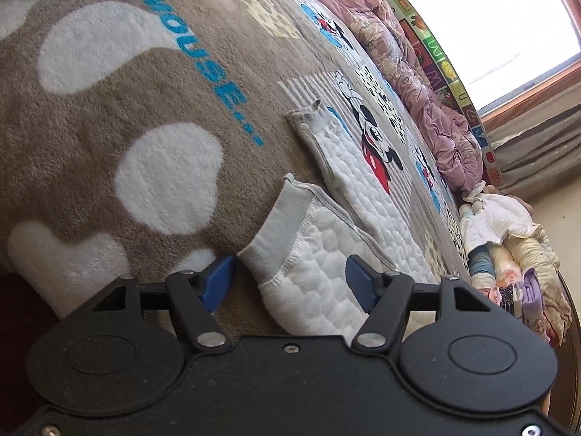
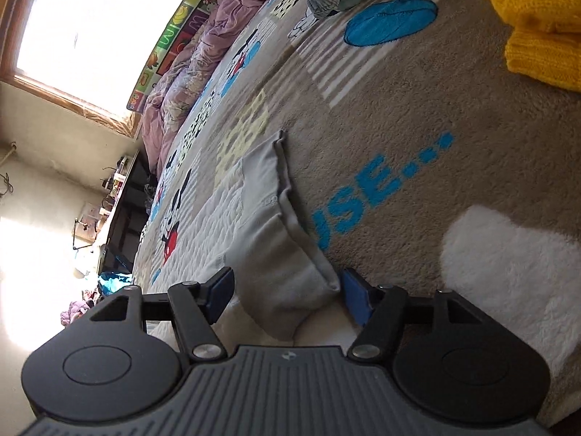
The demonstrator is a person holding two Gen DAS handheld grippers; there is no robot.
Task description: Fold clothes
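So on the left wrist cam, the left gripper (image 1: 290, 283) sits low over the fuzzy tan rug (image 1: 90, 116), the one with the puffy white blobs and blue lettering. Its blue ribbed pads (image 1: 218, 283) are spread wide, one on each side of a cuff of the white quilted garment (image 1: 319, 254), not pinching it. That garment is soft and bubbly-textured with grey ribbed trim, and its two narrow ends with grey ribbed cuffs lie flat across the rug's edge onto the Mickey print. Further right there's a crumpled mauve comforter (image 1: 428, 83) and a lumpy pile of folded clothes (image 1: 508, 247).

On the right wrist cam, the right gripper (image 2: 287, 294) is also wide open, pads flanking the garment's grey ribbed hem (image 2: 279, 218), which bunches into a soft ridge; nothing gripped. Far right, a chunky yellow knit (image 2: 537, 18) sits on the rug.
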